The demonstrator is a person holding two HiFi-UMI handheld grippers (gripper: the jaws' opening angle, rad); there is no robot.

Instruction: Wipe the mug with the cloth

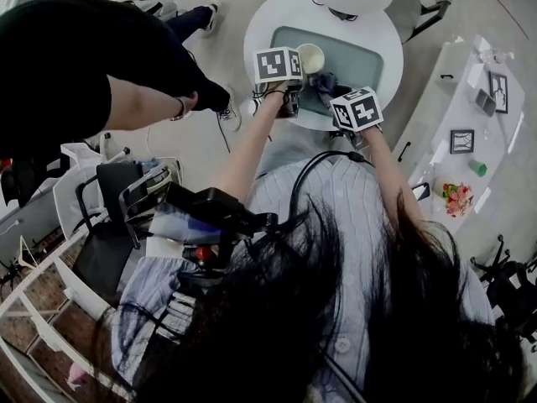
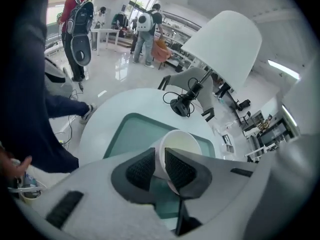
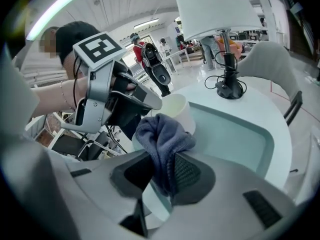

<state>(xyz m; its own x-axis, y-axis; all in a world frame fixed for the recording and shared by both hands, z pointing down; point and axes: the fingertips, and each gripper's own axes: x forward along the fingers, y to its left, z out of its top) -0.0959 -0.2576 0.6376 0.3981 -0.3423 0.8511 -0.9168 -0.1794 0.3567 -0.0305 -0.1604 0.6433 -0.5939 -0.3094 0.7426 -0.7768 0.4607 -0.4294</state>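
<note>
Two claws closed: left claw grips the white ceramic mug by its wall, over the teal mat, toward the left edge of the round white bench; right claw pinches a bunched grey-blue cloth just beside the mug.

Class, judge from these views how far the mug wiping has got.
Done: the left gripper is shut on the mug by its wall, and the right gripper is shut on the cloth. In hand: the bunched cloth sits against the mug's outer side, seemingly touching. Left: the wiping itself; how much is already wiped cannot be told.
</note>
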